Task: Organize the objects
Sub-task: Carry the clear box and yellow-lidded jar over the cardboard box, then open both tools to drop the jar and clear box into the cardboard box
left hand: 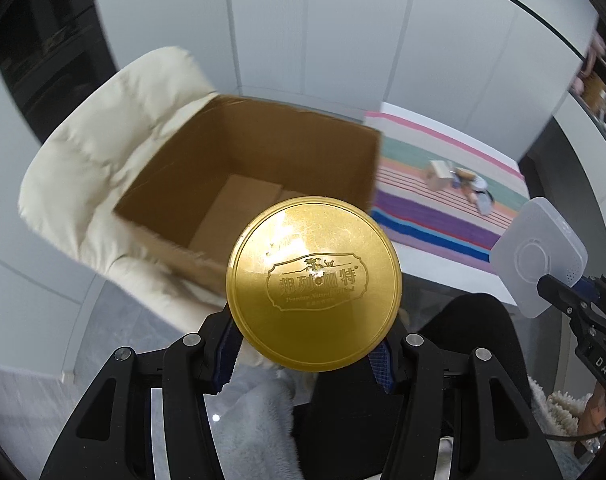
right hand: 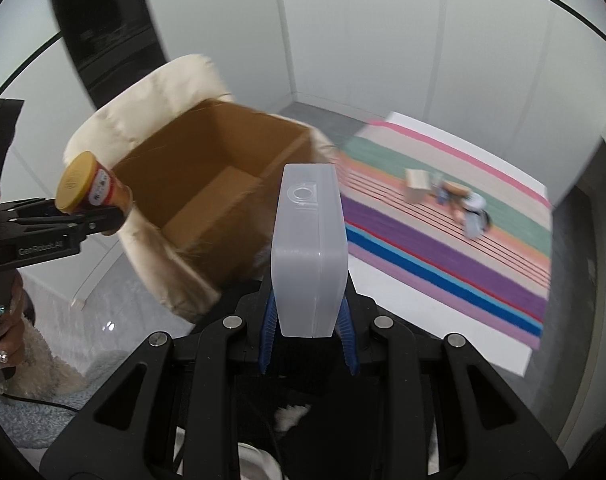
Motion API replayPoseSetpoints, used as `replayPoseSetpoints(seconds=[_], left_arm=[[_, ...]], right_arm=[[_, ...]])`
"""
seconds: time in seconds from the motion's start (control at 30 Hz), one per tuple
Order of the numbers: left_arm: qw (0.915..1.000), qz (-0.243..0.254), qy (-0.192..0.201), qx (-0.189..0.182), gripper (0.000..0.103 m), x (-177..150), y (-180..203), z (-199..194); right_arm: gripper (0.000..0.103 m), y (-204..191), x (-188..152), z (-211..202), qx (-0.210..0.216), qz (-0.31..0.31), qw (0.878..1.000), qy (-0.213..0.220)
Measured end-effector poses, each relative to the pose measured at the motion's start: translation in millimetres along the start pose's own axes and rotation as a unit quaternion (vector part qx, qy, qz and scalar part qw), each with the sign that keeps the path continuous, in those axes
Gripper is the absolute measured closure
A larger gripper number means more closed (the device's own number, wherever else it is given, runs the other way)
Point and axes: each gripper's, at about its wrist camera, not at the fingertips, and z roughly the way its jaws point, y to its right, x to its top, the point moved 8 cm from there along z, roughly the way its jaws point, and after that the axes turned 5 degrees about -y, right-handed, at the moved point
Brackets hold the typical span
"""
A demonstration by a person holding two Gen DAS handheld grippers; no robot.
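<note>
Above the cardboard box [right hand: 223,184], the left gripper [left hand: 307,356] is pinching a gold-lidded jar [left hand: 314,282], the right gripper [right hand: 307,332] a translucent case [right hand: 309,248]; lowering and releasing both likely comes next.

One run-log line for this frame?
left gripper: shut on gold-lidded jar | right gripper: shut on translucent case | cardboard box: open, ahead

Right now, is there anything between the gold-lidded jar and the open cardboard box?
Nothing. In the right wrist view the gold-lidded jar, held in the left claw, hangs beside the cardboard box, with only blurred background between them.
</note>
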Motion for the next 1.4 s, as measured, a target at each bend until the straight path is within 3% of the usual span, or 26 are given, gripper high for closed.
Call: replayPoseSetpoints(seconds=[0.23,0.47,1.13,1.4], left_arm=[[0.9991,-0.040,-0.004,0.012,0.048,-5,-46,6],[0.9990,-0.043,-0.010,0.001,0.048,4,-51,21],[0.9980,-0.059,-0.023,0.009,0.048,83,-82,97],[0.9976,-0.064,-0.024,0.006,0.048,109,-98,118]], right_arm=[[0.074,-49,9,22,0.028,-0.061,0.998,-0.015],[0.074,-64,22,43,0.033,-0.076,0.996,-0.024],[0.074,-108,104,139,0.042,-0.125,0.990,-0.045],[0.074,-132,119,176,0.044,-0.131,0.989,-0.061]])
